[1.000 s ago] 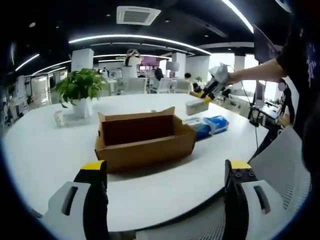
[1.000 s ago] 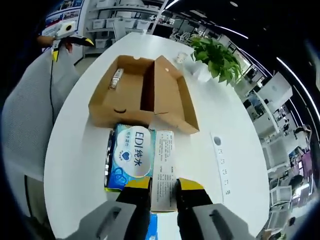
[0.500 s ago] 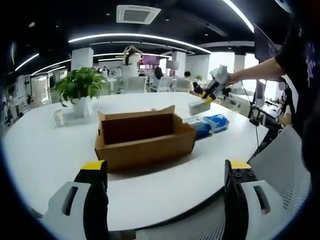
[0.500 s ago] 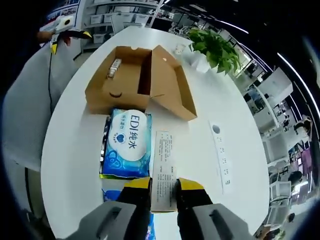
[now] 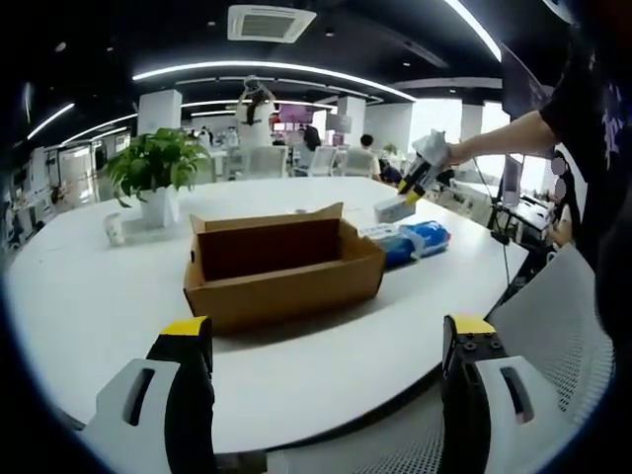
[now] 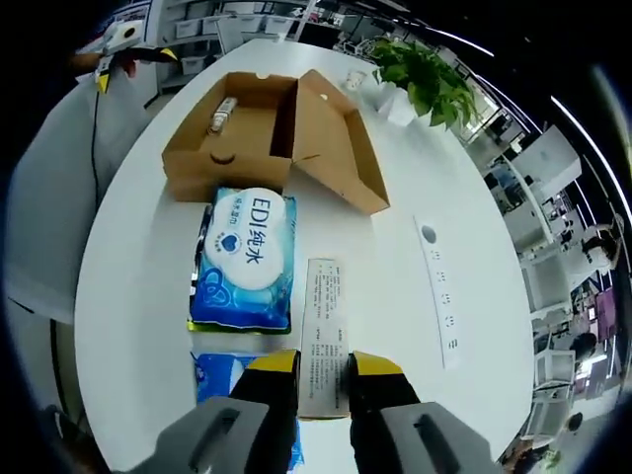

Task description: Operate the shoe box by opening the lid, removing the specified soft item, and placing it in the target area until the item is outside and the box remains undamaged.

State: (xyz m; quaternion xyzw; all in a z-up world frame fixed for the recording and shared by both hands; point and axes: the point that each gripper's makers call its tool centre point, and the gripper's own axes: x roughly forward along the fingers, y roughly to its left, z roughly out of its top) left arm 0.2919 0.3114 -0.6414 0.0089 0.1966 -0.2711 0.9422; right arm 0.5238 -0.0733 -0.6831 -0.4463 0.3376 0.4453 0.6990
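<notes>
The box (image 6: 267,138) sits open on the table (image 6: 395,296), with one wipes pack (image 6: 244,259) beside it. The right gripper (image 6: 322,367) pinches a thin pack (image 6: 324,336) above the table. Lower it slowly onto a bare spot, then let go. The left gripper (image 5: 326,341) is wide open, holding nothing.
</notes>
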